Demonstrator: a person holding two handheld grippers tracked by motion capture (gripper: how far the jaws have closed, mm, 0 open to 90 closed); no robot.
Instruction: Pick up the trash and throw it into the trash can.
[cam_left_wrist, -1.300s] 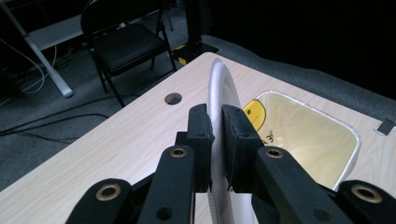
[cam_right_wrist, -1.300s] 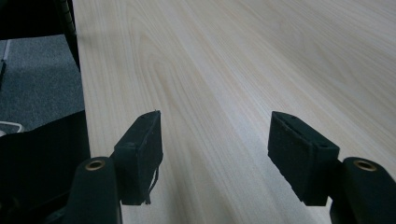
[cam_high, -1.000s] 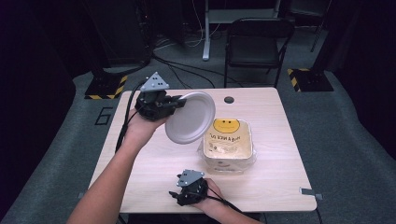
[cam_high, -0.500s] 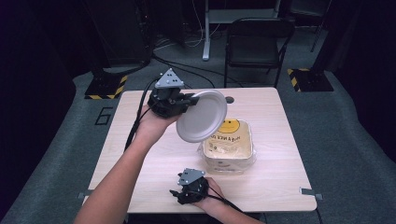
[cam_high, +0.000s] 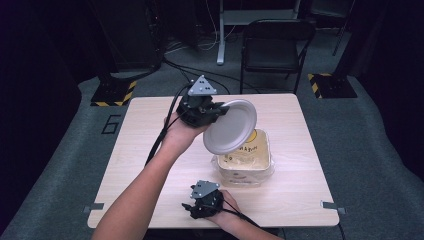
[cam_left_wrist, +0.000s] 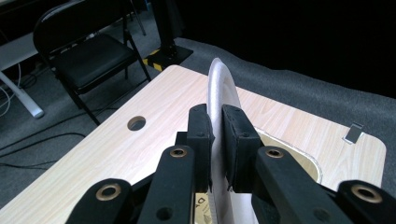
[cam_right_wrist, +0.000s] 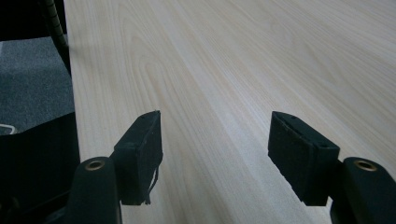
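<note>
My left gripper (cam_high: 212, 111) clamps the tilted plate (cam_high: 231, 127) above the bag (cam_high: 247, 162); my right gripper (cam_right_wrist: 215, 140) rests spread nearby.

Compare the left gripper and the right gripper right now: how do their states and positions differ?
The left gripper is shut on the rim of the white plate; the right gripper is open and holds nothing. The left one is raised above the table, beside the plastic bag, with the plate tilted; the right one sits low at the table's near edge. Both carry a grey three-cornered plate on top.
</note>
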